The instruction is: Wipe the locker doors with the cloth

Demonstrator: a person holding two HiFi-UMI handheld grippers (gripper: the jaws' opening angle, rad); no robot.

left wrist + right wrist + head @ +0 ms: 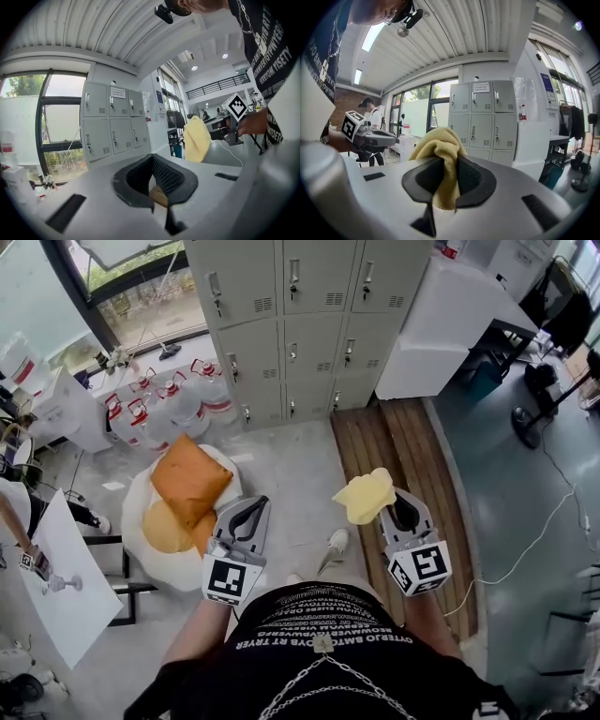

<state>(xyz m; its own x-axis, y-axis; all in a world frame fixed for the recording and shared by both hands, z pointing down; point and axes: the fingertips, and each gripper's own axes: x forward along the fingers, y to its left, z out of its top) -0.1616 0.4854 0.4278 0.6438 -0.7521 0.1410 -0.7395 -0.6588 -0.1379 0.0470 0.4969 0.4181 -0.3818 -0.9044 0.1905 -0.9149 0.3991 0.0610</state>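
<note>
The grey lockers point(300, 324) stand across the room, a few steps ahead; they also show in the left gripper view point(112, 124) and the right gripper view point(483, 122). My right gripper point(398, 507) is shut on a yellow cloth point(366, 495), which bunches up above the jaws point(438, 143) and hangs down between them. The right gripper point(449, 161) is held at waist height, far from the doors. My left gripper point(251, 512) is beside it, shut with nothing in it point(152, 155). From the left gripper view the cloth point(197, 138) hangs to the right.
Orange cushions point(187, 479) lie on a white seat at my left. Several water bottles point(178, 395) stand by the lockers' left end. A wooden platform point(394, 446) runs up to a white cabinet point(450, 324) on the right. A fan point(530, 418) and a floor cable lie further right.
</note>
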